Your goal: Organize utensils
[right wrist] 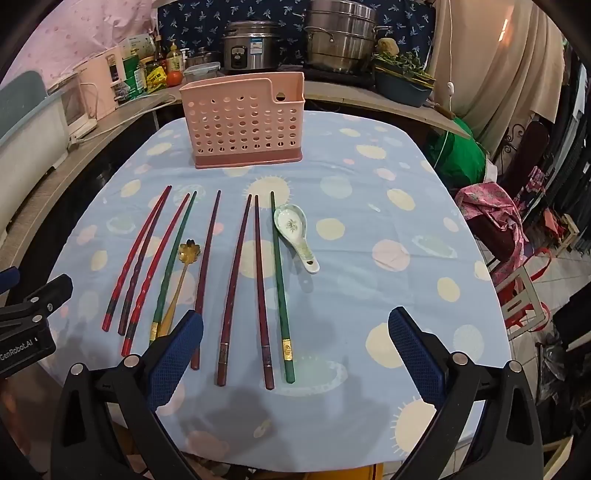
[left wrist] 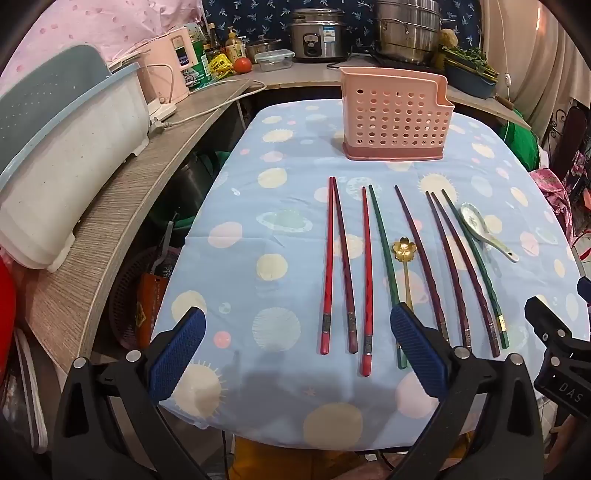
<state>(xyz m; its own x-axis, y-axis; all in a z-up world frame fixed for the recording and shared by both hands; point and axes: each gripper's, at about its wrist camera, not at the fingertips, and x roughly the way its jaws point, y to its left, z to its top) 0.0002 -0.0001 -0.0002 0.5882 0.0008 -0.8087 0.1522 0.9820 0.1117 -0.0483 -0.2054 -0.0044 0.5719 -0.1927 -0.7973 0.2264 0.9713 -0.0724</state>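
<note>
Several chopsticks, red [left wrist: 327,266], dark purple [left wrist: 448,266] and green [left wrist: 384,258], lie side by side on the blue tablecloth [left wrist: 280,229]. Among them lie a gold flower-shaped spoon [left wrist: 403,249] and a white ceramic spoon [left wrist: 476,225]. A pink perforated utensil holder [left wrist: 395,116] stands upright behind them. My left gripper [left wrist: 295,350] is open and empty above the near ends of the red chopsticks. In the right wrist view, my right gripper [right wrist: 295,350] is open and empty over the near ends of the purple [right wrist: 260,280] and green [right wrist: 280,284] chopsticks; the holder [right wrist: 242,120] and ceramic spoon [right wrist: 293,230] lie ahead.
A wooden counter [left wrist: 122,206] runs along the left with a white-and-blue dish rack [left wrist: 62,147], a pink kettle [left wrist: 166,70], bottles, a rice cooker [left wrist: 317,35] and steel pots [left wrist: 406,29]. A chair with clothes [right wrist: 495,221] stands right of the table.
</note>
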